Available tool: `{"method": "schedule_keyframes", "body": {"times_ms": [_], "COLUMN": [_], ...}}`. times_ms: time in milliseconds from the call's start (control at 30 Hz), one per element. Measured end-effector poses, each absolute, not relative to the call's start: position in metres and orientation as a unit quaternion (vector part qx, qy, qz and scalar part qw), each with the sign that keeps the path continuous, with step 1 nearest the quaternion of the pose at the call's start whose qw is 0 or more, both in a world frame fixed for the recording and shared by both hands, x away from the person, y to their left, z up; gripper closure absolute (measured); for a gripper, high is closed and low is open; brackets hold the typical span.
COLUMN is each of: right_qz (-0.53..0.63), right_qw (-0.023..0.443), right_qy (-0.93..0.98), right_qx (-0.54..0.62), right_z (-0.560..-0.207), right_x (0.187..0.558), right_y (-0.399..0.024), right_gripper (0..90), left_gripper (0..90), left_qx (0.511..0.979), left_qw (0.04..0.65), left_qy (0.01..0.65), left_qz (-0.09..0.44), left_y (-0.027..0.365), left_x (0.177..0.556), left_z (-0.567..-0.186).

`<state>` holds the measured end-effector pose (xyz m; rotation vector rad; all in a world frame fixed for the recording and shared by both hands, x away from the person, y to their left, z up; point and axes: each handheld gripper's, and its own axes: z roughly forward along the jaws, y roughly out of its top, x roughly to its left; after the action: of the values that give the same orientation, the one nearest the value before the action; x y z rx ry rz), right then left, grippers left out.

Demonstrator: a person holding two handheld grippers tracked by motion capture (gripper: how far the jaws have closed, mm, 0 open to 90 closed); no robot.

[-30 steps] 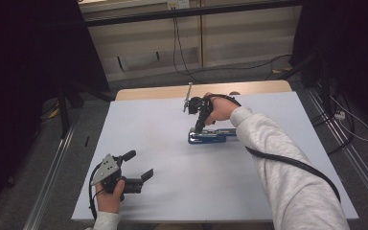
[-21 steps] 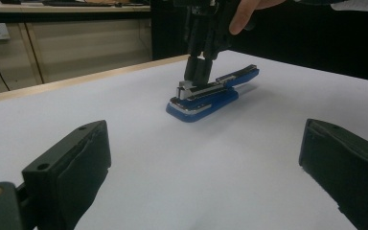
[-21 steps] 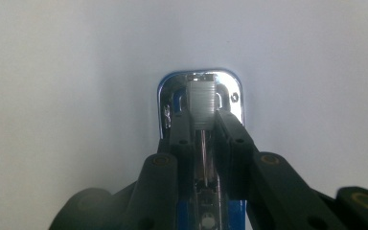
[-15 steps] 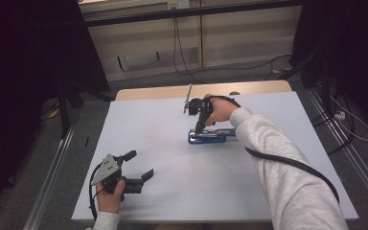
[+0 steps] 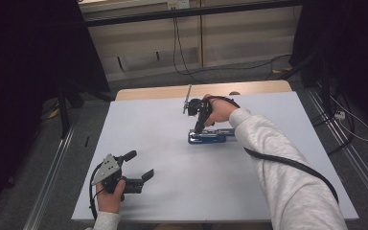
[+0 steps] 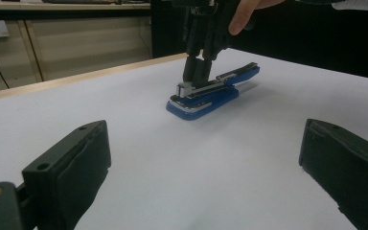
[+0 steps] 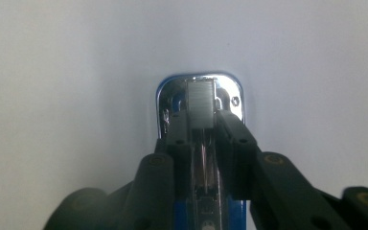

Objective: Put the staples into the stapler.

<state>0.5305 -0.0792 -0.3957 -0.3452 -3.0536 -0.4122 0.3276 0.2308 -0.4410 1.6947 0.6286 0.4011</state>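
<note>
A blue stapler (image 5: 218,138) with a metal top arm lies flat on the white table (image 5: 172,191), beyond its middle. My right gripper (image 5: 199,130) points straight down onto the stapler's left end. In the right gripper view its jaws flank the metal arm (image 7: 200,100), pads against both sides; the jaws have just been opening slightly with the arm still between them. The left gripper view shows the stapler (image 6: 206,96) and the right gripper (image 6: 196,79) farther off. My left gripper (image 5: 141,164) rests near the table's front left, open and holding nothing (image 6: 206,158).
The table's bare wooden strip (image 5: 172,91) runs along the far edge. A black cable (image 5: 287,163) trails from the right gripper over the sleeve. Metal rails (image 5: 52,191) flank the table, and cables (image 5: 249,64) lie on the floor beyond it.
</note>
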Motion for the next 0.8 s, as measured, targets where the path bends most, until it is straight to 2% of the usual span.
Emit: {"method": "schedule_keyframes", "body": {"times_ms": [267, 500, 600, 800], "right_qz": [-0.156, -0.198, -0.209, -0.227], "right_qw": [0.014, 0.002, 0.0, -0.016], "right_qy": [-0.98, -0.965, -0.962, -0.953], "right_qx": [-0.123, -0.17, -0.176, -0.201], "right_z": [-0.391, -0.383, -0.383, -0.383], "right_x": [0.527, 0.52, 0.518, 0.51], "right_y": [-0.086, -0.107, -0.118, -0.136], "right_gripper": [64.4, 51.2, 49.3, 36.3], "left_gripper": [3.7, 3.4, 3.3, 3.1], "left_qx": [0.733, 0.733, 0.737, 0.748], "left_qw": [0.599, 0.597, 0.595, 0.587], "left_qy": [0.27, 0.278, 0.278, 0.274], "left_qz": [0.174, 0.168, 0.162, 0.145], "left_y": [0.231, 0.229, 0.227, 0.219], "left_x": [0.328, 0.331, 0.332, 0.34], "left_z": [-0.441, -0.441, -0.441, -0.441]}}
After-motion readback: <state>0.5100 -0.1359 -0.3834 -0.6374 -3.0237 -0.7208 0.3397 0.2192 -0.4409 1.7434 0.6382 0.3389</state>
